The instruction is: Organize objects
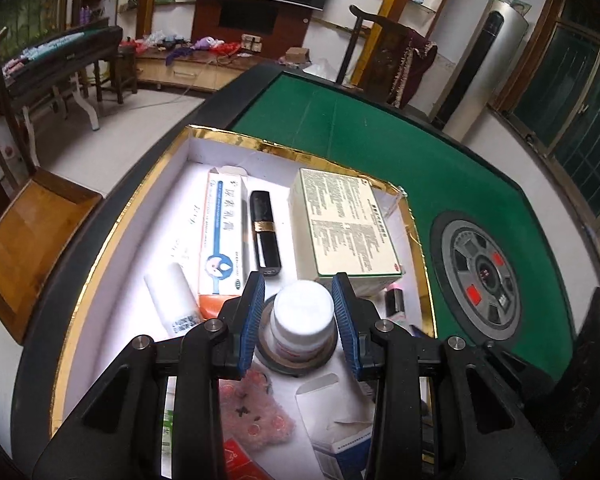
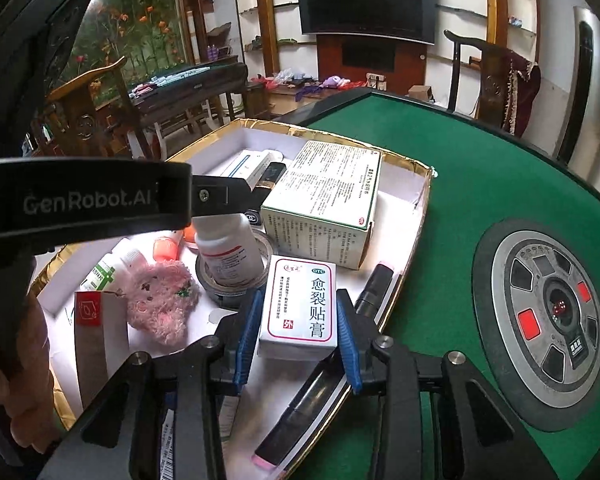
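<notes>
A gold-rimmed white tray (image 1: pixel 100 248) (image 2: pixel 416 208) lies on a green mahjong table. My left gripper (image 1: pixel 299 292) is closed around a white pill bottle (image 1: pixel 303 316) that stands inside a roll of dark tape (image 1: pixel 300 360); the bottle also shows in the right wrist view (image 2: pixel 228 248). My right gripper (image 2: pixel 298 312) is shut on a small white plaster box (image 2: pixel 300 308) with red Chinese characters, held over the tray's near edge. A large cream medicine box (image 1: pixel 346 224) (image 2: pixel 320 204) sits at the tray's far right.
The tray also holds an ointment carton (image 1: pixel 222 232), a black lipstick (image 1: pixel 264 232), a white tube (image 1: pixel 172 300), a pink fuzzy toy (image 2: pixel 160 304) and a black pen-like tube (image 2: pixel 376 284). The table's round centre console (image 2: pixel 548 316) lies to the right.
</notes>
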`<control>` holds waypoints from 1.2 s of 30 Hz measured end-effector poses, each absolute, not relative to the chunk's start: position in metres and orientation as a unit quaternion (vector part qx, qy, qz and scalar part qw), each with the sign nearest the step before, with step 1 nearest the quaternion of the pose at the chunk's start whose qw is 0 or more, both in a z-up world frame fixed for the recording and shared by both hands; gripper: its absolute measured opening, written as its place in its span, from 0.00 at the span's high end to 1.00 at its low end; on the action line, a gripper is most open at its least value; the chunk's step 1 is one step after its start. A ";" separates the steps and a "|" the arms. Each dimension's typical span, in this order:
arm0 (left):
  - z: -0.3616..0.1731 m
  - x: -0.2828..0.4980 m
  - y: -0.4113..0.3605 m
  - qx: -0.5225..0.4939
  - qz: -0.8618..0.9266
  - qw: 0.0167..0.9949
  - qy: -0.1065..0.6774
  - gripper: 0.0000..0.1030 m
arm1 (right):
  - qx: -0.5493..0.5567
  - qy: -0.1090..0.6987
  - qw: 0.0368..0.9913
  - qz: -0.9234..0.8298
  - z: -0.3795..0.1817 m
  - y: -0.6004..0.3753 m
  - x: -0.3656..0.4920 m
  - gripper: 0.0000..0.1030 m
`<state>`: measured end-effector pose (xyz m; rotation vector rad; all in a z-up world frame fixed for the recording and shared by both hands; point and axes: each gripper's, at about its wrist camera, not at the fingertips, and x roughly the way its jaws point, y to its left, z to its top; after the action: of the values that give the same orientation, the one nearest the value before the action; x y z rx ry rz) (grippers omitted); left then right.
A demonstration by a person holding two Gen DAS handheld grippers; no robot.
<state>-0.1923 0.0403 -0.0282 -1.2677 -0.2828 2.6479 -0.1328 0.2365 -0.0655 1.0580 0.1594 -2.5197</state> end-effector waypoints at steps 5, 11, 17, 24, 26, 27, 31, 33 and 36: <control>-0.023 -0.190 0.037 -0.411 0.905 0.074 -0.085 0.66 | 0.367 0.056 0.192 -0.908 -0.058 0.240 -0.130 0.60; -0.022 -0.191 0.034 -0.405 0.908 0.062 -0.085 0.66 | 0.363 0.040 0.211 -0.907 -0.051 0.242 -0.127 0.51; -0.020 -0.190 0.036 -0.397 0.912 0.058 -0.080 0.66 | 0.347 0.028 0.219 -0.912 -0.043 0.243 -0.118 0.43; -0.015 -0.185 0.040 -0.380 0.919 0.065 -0.080 0.52 | 0.334 0.007 0.216 -0.917 -0.037 0.260 -0.104 0.28; -0.012 -0.182 0.041 -0.367 0.925 0.062 -0.079 0.41 | 0.331 0.007 0.212 -0.920 -0.035 0.264 -0.098 0.26; -0.010 -0.180 0.042 -0.361 0.927 0.063 -0.077 0.39 | 0.327 0.003 0.210 -0.922 -0.033 0.267 -0.094 0.25; 0.002 -0.170 0.045 -0.324 0.942 0.056 -0.069 0.30 | 0.315 -0.013 0.204 -0.927 -0.026 0.278 -0.083 0.23; 0.009 -0.163 0.047 -0.300 0.950 0.048 -0.065 0.30 | 0.305 -0.017 0.207 -0.929 -0.023 0.282 -0.077 0.18; 0.017 -0.153 0.051 -0.269 0.961 0.042 -0.051 0.30 | 0.290 -0.012 0.201 -0.936 -0.018 0.287 -0.067 0.12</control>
<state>-0.1526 0.0509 0.0165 -0.8238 -0.1564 2.9393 -0.0667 0.2870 -0.0182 0.8095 -0.0341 -2.6132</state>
